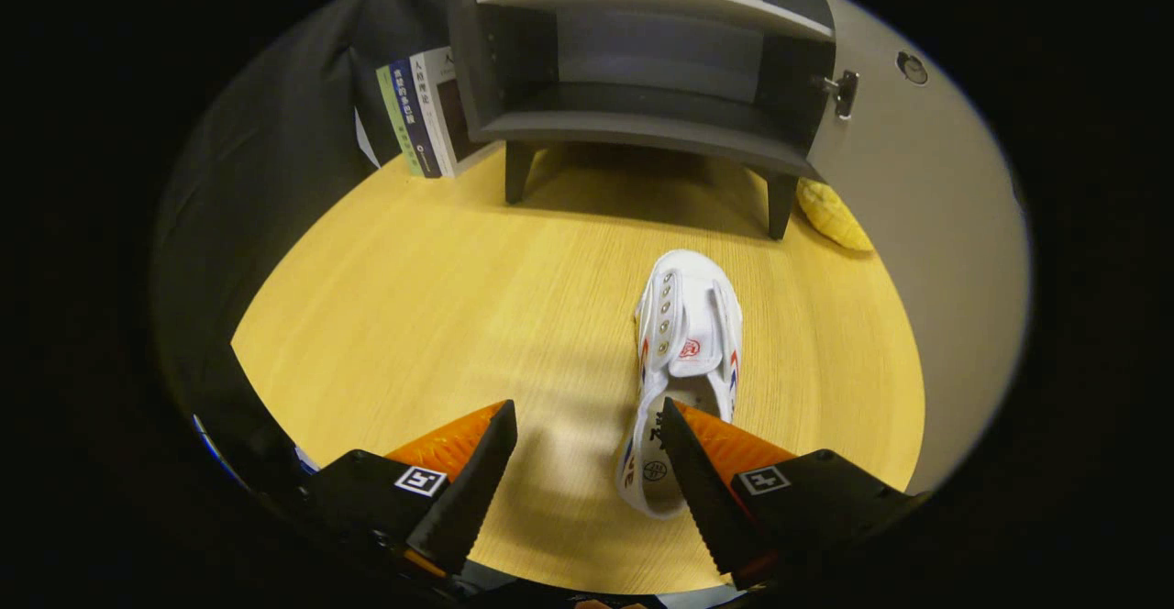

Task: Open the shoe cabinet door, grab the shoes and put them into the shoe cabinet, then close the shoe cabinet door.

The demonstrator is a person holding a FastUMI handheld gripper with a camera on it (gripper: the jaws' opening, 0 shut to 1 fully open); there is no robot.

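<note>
Wooden table (413,315) with a white shoe (686,334) lying before the open shoe cabinet (642,68).
From the left: books (417,114) lean beside the cabinet, whose door (917,224) is swung wide to the right; a yellow object (835,215) lies by its right leg. The gripper (587,462) is spread wide, gripping nothing; its right finger overlaps the shoe's heel opening, whether touching I cannot tell.

Wooden tabletop (440,315) carries: white shoe (686,334), grey shoe cabinet (642,123) on legs, books (422,114), yellow object (833,216).
</note>
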